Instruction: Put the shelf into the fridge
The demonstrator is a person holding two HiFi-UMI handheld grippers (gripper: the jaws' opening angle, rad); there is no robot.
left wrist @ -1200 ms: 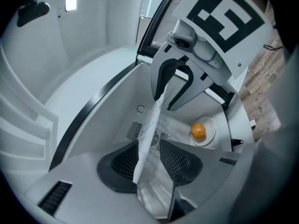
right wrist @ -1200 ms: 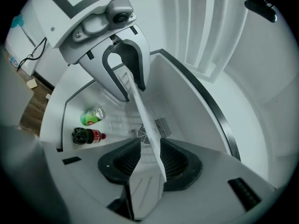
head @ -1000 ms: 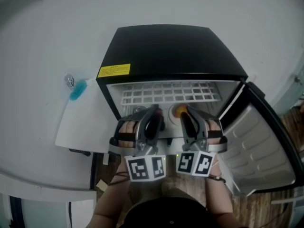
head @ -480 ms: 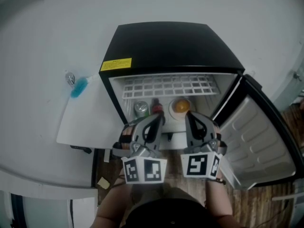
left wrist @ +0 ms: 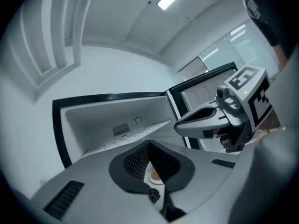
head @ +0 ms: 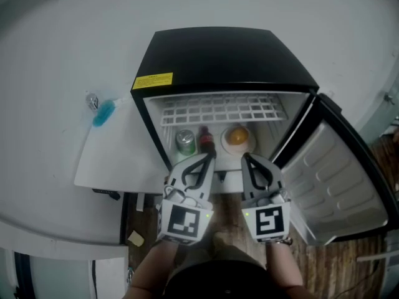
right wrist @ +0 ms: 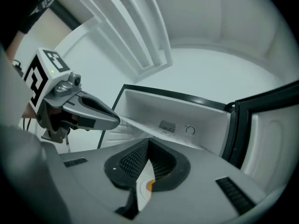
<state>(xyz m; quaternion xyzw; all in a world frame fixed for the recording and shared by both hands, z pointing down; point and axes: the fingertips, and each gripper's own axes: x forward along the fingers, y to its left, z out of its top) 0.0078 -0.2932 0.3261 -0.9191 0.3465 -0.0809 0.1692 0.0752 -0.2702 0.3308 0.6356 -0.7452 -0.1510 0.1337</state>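
Observation:
The white wire shelf (head: 218, 109) lies level in the upper part of the open black fridge (head: 218, 58), apart from both grippers. My left gripper (head: 207, 159) and right gripper (head: 246, 159) hang side by side just outside the fridge's front edge. Both point level into the fridge, and both are shut with nothing between the jaws. The left gripper view shows its dark pads (left wrist: 135, 160) closed together, the right gripper (left wrist: 205, 120) beside them and the shelf (left wrist: 140, 129) beyond. In the right gripper view the jaws (right wrist: 148, 148) are likewise shut, with the left gripper (right wrist: 91, 113) at the left.
Below the shelf stand a green can (head: 185, 141), a dark bottle (head: 206, 140) and an orange on a plate (head: 237, 137). The fridge door (head: 340, 185) swings open to the right. A white panel (head: 115, 157) leans at the left, with a blue item (head: 103, 114) above it.
Both grippers have drawn back out of the fridge toward me and rolled upright. The can, bottle and plate, hidden behind them before, now show.

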